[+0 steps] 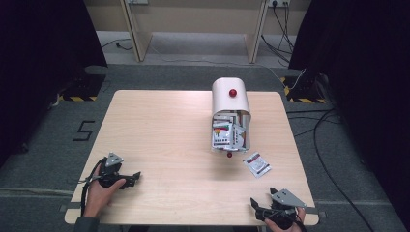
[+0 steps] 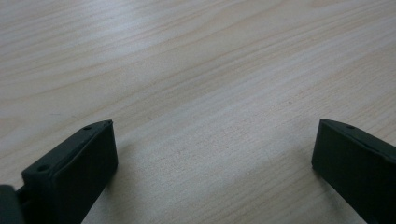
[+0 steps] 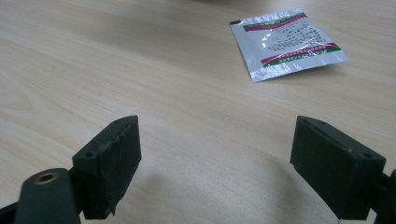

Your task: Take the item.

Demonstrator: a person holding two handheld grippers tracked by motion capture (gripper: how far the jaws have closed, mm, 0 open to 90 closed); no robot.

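Right hand-held gripper [image 1: 255, 205] sits low at the near R edge of the bench [image 1: 159, 130], jaws spread wide, nothing btwn them. In the right gripper view the foil sachet [image 3: 287, 44] lies flat on the wood ahead of the jaws & a bit toward the R jaw, well apart from both tips; white w/ red & green print, silver edges. In the high view the same sachet [image 1: 257, 164] lies just ahead of this gripper, on the bench.

Farther ahead of it, past the sachet, a pink-lidded container [image 1: 230, 116] stands w/ its lid tipped back, more sachets packed inside; small red knob on the lid.

Left hand-held gripper [image 1: 137, 176] rests at the near L side, jaws also wide open, empty, bare wood btwn them in the left gripper view. Sachet is well apart from it, off to its R.
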